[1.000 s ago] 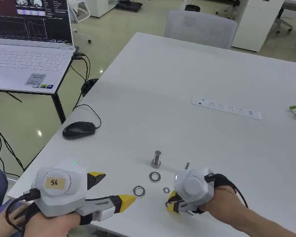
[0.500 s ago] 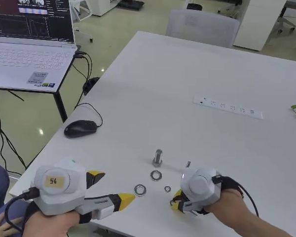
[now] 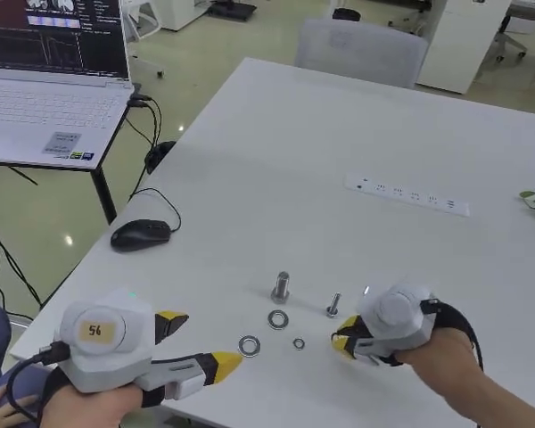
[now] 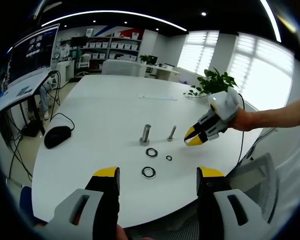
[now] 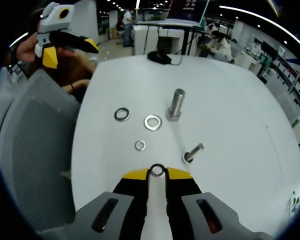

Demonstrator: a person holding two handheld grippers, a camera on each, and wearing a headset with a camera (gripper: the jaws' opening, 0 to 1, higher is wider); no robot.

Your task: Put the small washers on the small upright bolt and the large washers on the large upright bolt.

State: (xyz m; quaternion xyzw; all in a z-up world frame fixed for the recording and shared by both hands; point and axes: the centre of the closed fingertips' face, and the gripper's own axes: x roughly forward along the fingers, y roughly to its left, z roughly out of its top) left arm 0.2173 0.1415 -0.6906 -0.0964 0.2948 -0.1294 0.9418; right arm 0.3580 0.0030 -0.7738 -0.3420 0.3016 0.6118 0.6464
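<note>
Your right gripper has shifted right along the table's near edge, jaws pinched on a small washer, uncovering the small bolt just beside it: placement comes next. Your left gripper stands wide open, empty.

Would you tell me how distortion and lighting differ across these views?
Head view: straight edges, even light on the large steel upright bolt. Left gripper view: fisheye curves the white table; windows washed out. Right gripper view: same bulge, gripped small steel washer in focus.
</note>
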